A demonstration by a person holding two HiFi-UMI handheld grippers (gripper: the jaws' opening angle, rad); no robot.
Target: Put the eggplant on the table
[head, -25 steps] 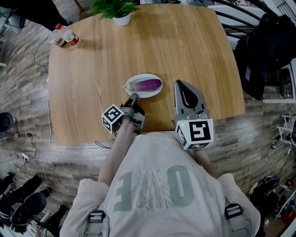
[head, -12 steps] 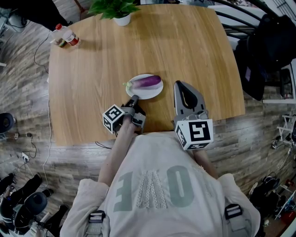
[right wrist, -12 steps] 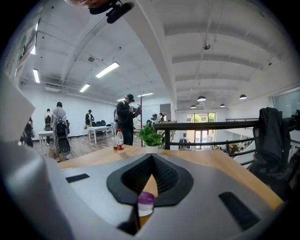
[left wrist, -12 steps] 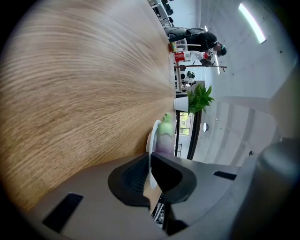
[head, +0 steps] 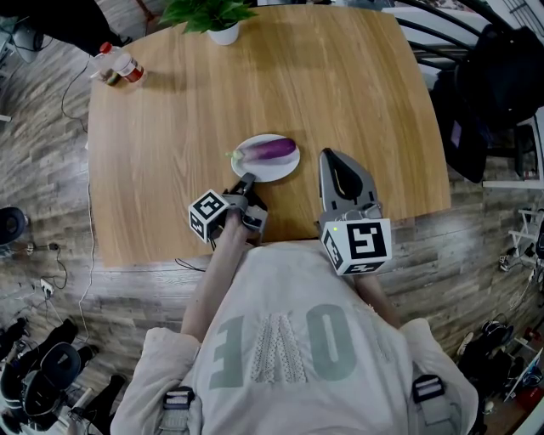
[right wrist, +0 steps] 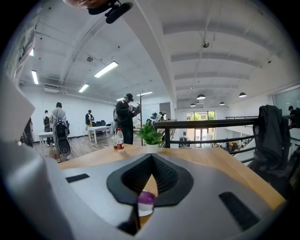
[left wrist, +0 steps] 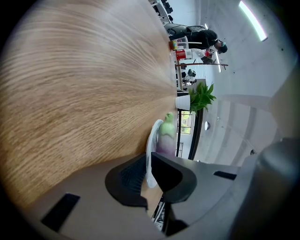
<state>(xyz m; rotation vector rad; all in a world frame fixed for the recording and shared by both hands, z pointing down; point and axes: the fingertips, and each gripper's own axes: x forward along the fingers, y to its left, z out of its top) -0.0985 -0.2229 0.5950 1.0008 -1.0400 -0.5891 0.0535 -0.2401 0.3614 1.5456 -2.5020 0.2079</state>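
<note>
A purple eggplant (head: 274,150) with a green stem lies on a small white plate (head: 255,170) near the front of the wooden table (head: 170,153). My left gripper (head: 247,180) reaches the plate's near rim from the front left. In the left gripper view my left gripper (left wrist: 149,161) is shut on the rim of the plate (left wrist: 151,145), and the eggplant (left wrist: 166,136) lies just beyond. My right gripper (head: 328,155) rests on the table to the plate's right. In the right gripper view it (right wrist: 151,159) is shut and holds nothing, with the eggplant (right wrist: 146,199) showing below its pads.
A potted plant (head: 212,17) stands at the table's far edge and two bottles (head: 119,66) at the far left corner. A dark jacket (head: 501,85) hangs on a chair to the right. Cables lie on the floor at left. People stand far off in the right gripper view.
The eggplant has shifted slightly toward the plate's far side. Both grippers have stayed almost where they were.
</note>
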